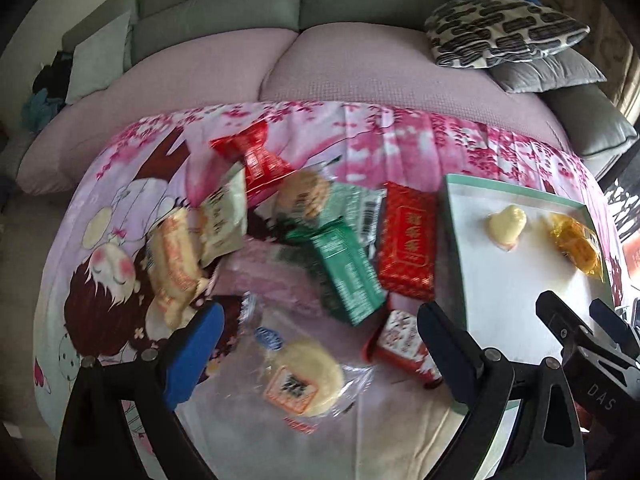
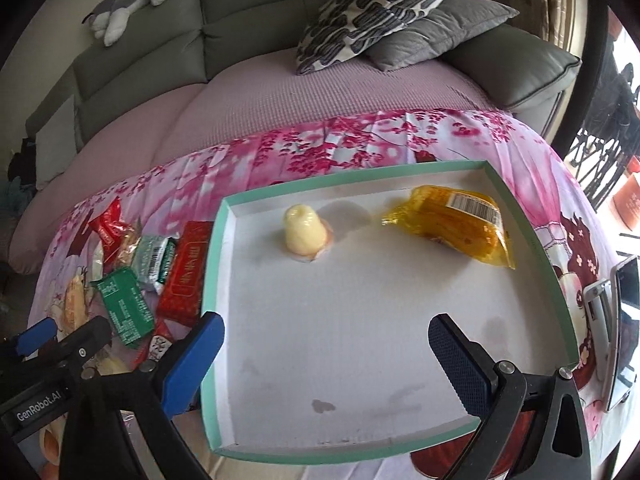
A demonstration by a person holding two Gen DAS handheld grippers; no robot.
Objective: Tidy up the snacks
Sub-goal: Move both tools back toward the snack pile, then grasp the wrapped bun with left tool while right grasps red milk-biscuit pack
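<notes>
A pile of wrapped snacks lies on the pink cloth: a round rice cracker in clear wrap [image 1: 303, 376], a green pack [image 1: 347, 276], a red pack [image 1: 408, 240], a small red-white pack [image 1: 400, 340]. My left gripper [image 1: 320, 340] is open and empty, its fingers astride the round cracker from above. A shallow white tray with a teal rim [image 2: 224, 280] holds a pale jelly cup [image 2: 304, 232] and a yellow wrapped snack [image 2: 456, 224]. My right gripper [image 2: 326, 344] is open and empty over the tray's near half.
A sofa with a mauve cover [image 2: 280, 92] and patterned and grey cushions [image 2: 380, 4] lies behind the table. A phone-like device [image 2: 618, 332] lies at the table's right edge. The tray also shows in the left wrist view [image 1: 452, 216], right of the pile.
</notes>
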